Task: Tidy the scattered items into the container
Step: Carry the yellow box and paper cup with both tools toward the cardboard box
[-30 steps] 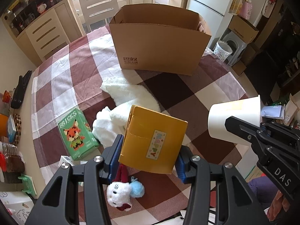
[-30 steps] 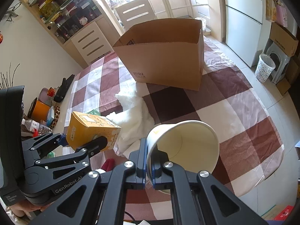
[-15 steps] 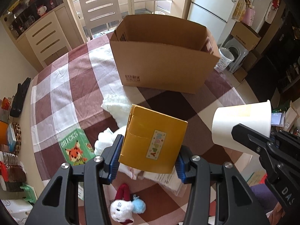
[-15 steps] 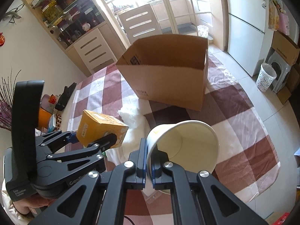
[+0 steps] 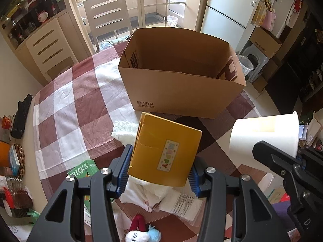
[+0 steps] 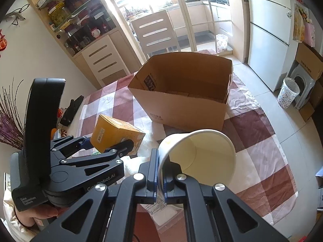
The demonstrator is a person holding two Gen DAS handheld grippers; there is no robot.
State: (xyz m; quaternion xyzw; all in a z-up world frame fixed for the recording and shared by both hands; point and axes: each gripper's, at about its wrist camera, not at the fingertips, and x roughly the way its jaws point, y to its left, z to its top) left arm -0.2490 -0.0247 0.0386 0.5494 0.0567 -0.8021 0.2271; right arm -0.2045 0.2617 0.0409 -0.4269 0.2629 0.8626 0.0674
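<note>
the fingers of the left gripper [image 5: 159, 175] clamp a yellow box [image 5: 165, 151] by its two sides, while the right gripper [image 6: 159, 179] is pinched shut on the rim of a white paper cup [image 6: 201, 157] lying on its side. only the left wrist view shows the green bricks box [image 5: 82, 169], white cloth [image 5: 125, 131] and small plush toy [image 5: 139, 232] on the checked tablecloth [image 5: 80, 104]; only the right wrist view shows the cup's inside and a hand [image 6: 38, 215] under the left gripper. both grippers tilt downward, short of the open cardboard box [image 5: 181, 80].

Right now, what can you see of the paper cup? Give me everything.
The paper cup is white, plain, looks like thin paperboard with a rolled rim and a pale yellow patch on its outside. It looks empty. It lies tipped on its side in the air, mouth toward the camera, short of the cardboard box. The right gripper jaws pinch its wall at the rim.
</note>
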